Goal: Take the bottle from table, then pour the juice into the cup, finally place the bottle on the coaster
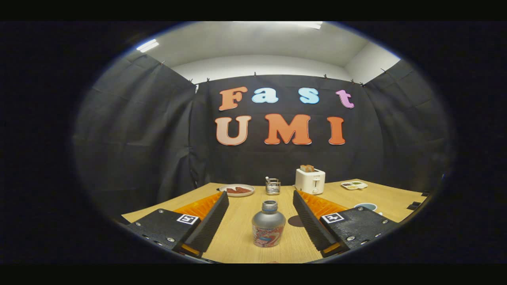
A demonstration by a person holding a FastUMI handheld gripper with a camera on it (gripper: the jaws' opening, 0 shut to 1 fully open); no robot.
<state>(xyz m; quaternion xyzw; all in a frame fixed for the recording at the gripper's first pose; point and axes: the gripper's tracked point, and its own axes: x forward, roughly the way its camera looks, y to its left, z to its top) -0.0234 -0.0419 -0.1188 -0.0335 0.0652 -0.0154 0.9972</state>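
A short silver bottle (268,224) with a red printed label and an uncapped neck stands upright on the wooden table (237,241). It sits between my two fingers, with clear gaps on both sides. My gripper (260,197) is open, and its ribbed black pads (208,223) touch nothing. A dark round coaster (296,221) lies flat just right of the bottle, partly hidden by the right finger. The cup (366,206), white with a dark bluish inside, peeks out beyond the right finger.
Along the table's far edge stand a plate with reddish food (237,190), a small metal wire holder (272,185), a white toaster with toast (310,180), and a small tray (353,185) at the far right. Black cloth walls surround the table.
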